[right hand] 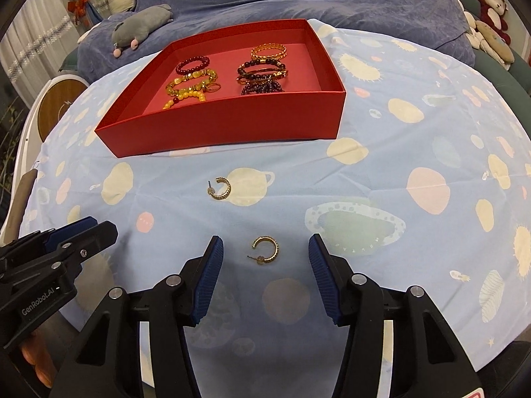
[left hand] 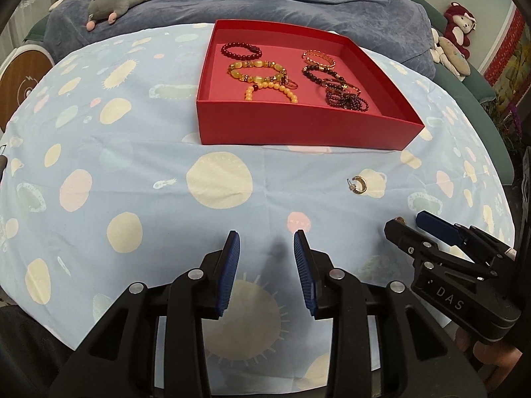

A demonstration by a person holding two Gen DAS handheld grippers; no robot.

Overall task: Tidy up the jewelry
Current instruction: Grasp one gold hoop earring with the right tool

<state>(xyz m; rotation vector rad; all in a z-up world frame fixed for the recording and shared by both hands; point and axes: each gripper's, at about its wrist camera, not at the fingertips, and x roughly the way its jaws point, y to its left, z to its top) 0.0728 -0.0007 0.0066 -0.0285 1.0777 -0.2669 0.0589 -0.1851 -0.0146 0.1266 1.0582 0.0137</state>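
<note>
A red box (left hand: 298,126) (right hand: 232,126) sits at the far side of the table and holds several bead bracelets (left hand: 262,73) (right hand: 262,73). Two gold hoop earrings lie on the patterned cloth. The far earring (left hand: 359,185) (right hand: 219,189) lies in front of the box. The near earring (right hand: 265,250) lies between the open jaws of my right gripper (right hand: 264,248), untouched. In the left wrist view it is mostly hidden behind the right gripper (left hand: 410,224). My left gripper (left hand: 266,243) is open and empty over the cloth; it also shows in the right wrist view (right hand: 96,227).
The table has a light blue cloth with planet prints (left hand: 132,165). A blue-covered sofa (left hand: 265,0) stands behind it with a grey plush toy (left hand: 116,1) and a red plush toy (left hand: 459,26). A round wooden object (left hand: 23,83) stands at the left.
</note>
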